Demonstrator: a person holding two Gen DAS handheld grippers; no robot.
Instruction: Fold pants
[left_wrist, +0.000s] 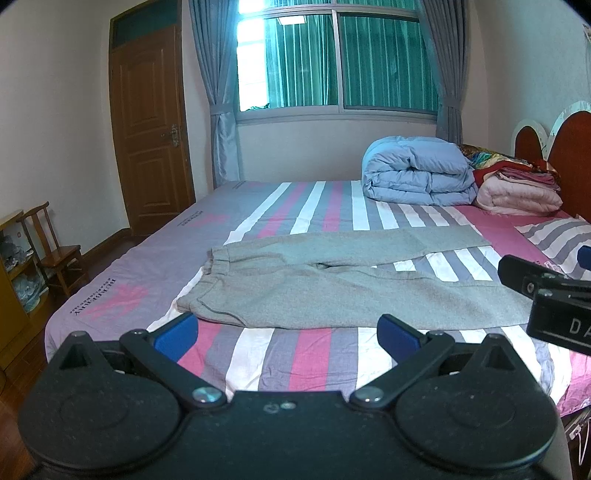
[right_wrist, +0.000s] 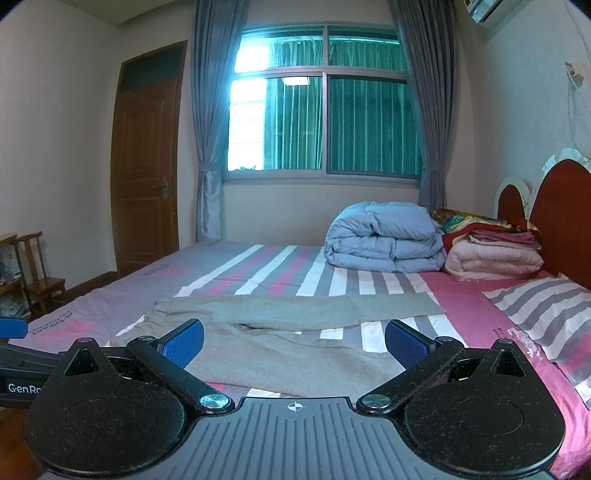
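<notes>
While your left gripper (left_wrist: 288, 332) and right gripper (right_wrist: 294, 341) hover released and empty, the grey fleece pants (left_wrist: 332, 280) lie flat on the striped pink-and-grey bed (left_wrist: 295, 350), legs extending right.

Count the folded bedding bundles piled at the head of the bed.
3: a blue duvet nearest the window, a pale pink blanket beside it by the headboard, and a colourful quilt stacked behind on top. More may be hidden behind.
</notes>
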